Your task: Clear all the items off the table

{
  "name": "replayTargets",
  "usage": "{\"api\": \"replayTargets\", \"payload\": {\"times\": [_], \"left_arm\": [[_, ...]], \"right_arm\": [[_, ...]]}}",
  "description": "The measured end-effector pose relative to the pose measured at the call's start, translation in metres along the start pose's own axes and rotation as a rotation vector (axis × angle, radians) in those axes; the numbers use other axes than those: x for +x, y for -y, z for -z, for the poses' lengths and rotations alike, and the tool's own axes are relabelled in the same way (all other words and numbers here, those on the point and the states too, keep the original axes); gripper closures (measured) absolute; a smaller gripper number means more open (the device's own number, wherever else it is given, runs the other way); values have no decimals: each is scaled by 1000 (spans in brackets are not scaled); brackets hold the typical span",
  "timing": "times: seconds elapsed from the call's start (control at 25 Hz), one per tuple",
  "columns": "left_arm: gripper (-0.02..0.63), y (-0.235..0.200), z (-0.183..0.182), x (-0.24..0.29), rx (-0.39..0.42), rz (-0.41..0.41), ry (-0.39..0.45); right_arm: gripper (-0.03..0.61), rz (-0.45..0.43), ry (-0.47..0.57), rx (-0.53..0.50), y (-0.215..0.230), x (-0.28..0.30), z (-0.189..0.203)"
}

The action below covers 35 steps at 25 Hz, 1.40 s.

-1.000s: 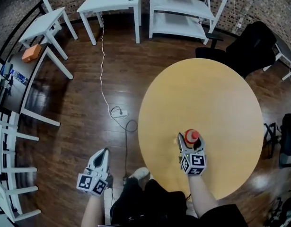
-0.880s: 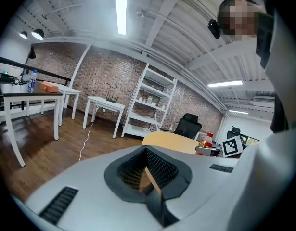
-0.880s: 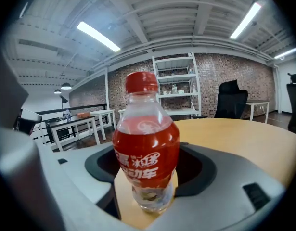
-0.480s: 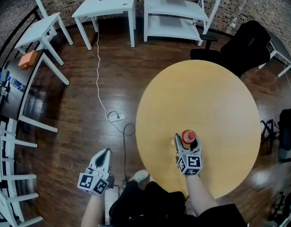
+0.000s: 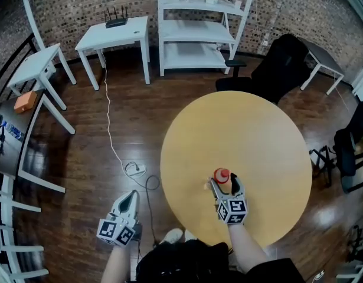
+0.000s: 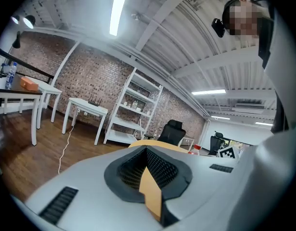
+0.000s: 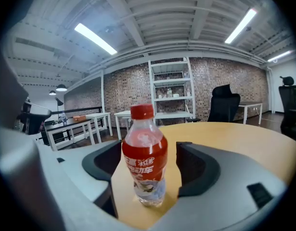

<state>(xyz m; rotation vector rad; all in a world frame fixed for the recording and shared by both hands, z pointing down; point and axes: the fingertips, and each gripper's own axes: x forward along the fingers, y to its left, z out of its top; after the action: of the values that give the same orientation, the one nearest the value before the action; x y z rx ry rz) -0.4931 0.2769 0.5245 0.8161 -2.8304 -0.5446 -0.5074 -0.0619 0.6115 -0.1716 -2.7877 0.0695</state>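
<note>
- Your left tool [image 5: 128, 198] is closed and empty, over the floor [image 5: 92, 158] just off the tabletop [image 5: 258, 128].
- Your right tool [image 5: 223, 181] has just been opening its jaws, which now stand apart.
- The red-capped bottle [image 7: 144, 153] stands upright between them, near your edge of the tabletop.

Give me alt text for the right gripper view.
A red-capped bottle with a red label stands upright on the round wooden table between the jaws of the right tongs, which have just been opening and do not grip it. Behind are white shelves and a brick wall.
</note>
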Motion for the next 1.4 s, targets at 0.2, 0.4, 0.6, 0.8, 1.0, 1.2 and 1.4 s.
{"api": "replayTargets", "payload": {"times": [0.2,0.4,0.6,0.8,1.0,1.2,1.4], "left_arm": [[623,23,-10,38,16,140,14],[623,73,-10,78,28,346,9],[623,127,-8,101,28,522,-2],[623,157,-4,114,40,567,1],[623,166,-13,119,60,559,25],[623,176,-9,109,137,549,10],[623,178,-11,102,86,568,10]], "right_arm": [[210,117,85,-22,21,-50,-32],[231,357,198,50,61,-143,-53],[577,578,275,72,86,-243,-59],[577,685,329,101,110,-296,-54],[577,694,360,101,115,-308,-57],[577,669,378,96,118,-309,-58],[577,640,379,99,117,-302,-56]]}}
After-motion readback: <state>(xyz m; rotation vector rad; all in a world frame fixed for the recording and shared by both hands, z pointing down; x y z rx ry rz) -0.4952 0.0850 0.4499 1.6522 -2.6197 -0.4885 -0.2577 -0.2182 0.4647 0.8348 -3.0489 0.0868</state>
